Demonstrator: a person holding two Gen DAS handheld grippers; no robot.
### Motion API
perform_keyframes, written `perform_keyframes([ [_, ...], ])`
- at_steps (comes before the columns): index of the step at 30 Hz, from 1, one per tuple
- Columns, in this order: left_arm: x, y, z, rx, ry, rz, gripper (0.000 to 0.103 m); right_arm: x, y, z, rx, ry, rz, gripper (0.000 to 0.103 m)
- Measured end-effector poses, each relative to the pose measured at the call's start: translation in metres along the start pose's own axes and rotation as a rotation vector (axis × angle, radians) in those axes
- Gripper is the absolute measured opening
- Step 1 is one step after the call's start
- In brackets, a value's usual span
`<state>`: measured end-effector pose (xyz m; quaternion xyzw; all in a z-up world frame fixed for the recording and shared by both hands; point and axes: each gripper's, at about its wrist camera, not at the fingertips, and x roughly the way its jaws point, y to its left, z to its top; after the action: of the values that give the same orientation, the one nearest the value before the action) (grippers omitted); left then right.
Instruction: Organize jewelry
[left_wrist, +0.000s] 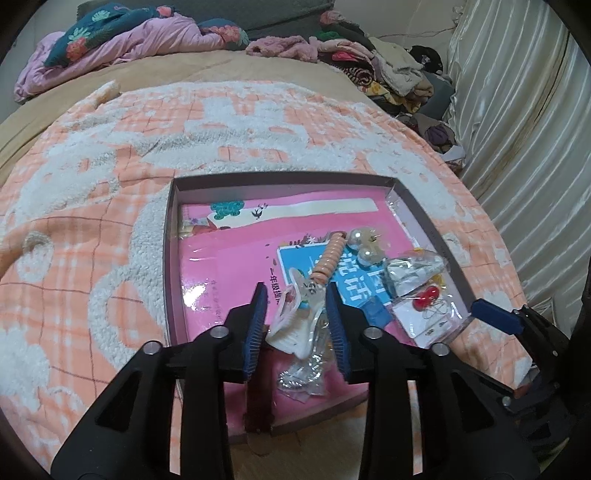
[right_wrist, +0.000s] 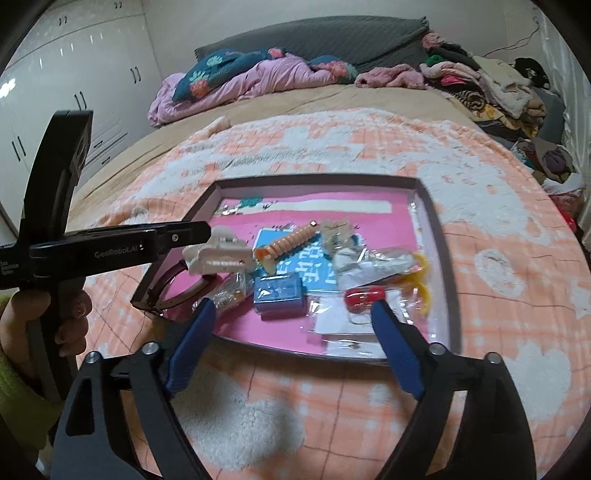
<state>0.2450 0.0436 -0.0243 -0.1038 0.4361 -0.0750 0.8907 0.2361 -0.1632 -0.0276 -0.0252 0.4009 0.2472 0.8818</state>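
While everything sits on the peach-and-white blanket (right_wrist: 369, 398) covering the bed, the real workspace is the shallow tray (right_wrist: 436, 229) lying on it, with a pink book as its floor. Most of the jewelry is bunched toward the tray's right side and near edge: a crinkly clear bag (right_wrist: 373, 264) with yellow bits poking out, a small blue box (right_wrist: 279, 291) near the middle, an orange coiled hair tie (right_wrist: 291, 240) running diagonally, two pearl earrings (left_wrist: 364, 245) further back, and a red charm (right_wrist: 364, 295) on a white card by the near right corner.

The left gripper (left_wrist: 295, 295) has the cream claw clip (left_wrist: 291, 328) between its blue pads. The jaws are narrow, but I honestly can't tell if they're pinching it or just bracketing it, so I'd call that uncertain. From the right view the clip hangs off the tip above the tray's left edge.

The right gripper (right_wrist: 291, 314) is spread wide and holding nothing, hovering over the near edge with the blue box and red charm between its fingers.

My guess for doing this step well: put the clip down in the bare left half of the tray, away from the pile, and lower it close before letting go so it doesn't bounce into the bags.
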Motion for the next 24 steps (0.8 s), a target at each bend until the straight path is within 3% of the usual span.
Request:
perform_keyframes([
  [4,-0.018,-0.008,0.0,0.005,-0.029,0.001,0.036,-0.021,-0.001,0.0,0.007,-0.038,-0.012,0.093],
  [9,-0.052,-0.019,0.001,0.013,-0.085,0.004,0.057,-0.05,0.002,-0.001,0.004,-0.096,-0.021,0.097],
  [13,-0.079,-0.028,-0.005,0.025,-0.13,0.014,0.066,-0.076,0.005,-0.003,-0.004,-0.15,-0.025,0.099],
  [15,-0.095,-0.033,-0.01,0.027,-0.155,0.021,0.08,-0.088,0.008,-0.005,-0.009,-0.168,-0.018,0.099],
  [19,-0.118,-0.038,-0.022,0.025,-0.192,0.037,0.093,-0.107,0.014,-0.013,-0.02,-0.196,-0.023,0.099],
  [24,-0.135,-0.046,-0.039,0.038,-0.213,0.06,0.093,-0.125,0.018,-0.022,-0.022,-0.226,-0.026,0.099],
])
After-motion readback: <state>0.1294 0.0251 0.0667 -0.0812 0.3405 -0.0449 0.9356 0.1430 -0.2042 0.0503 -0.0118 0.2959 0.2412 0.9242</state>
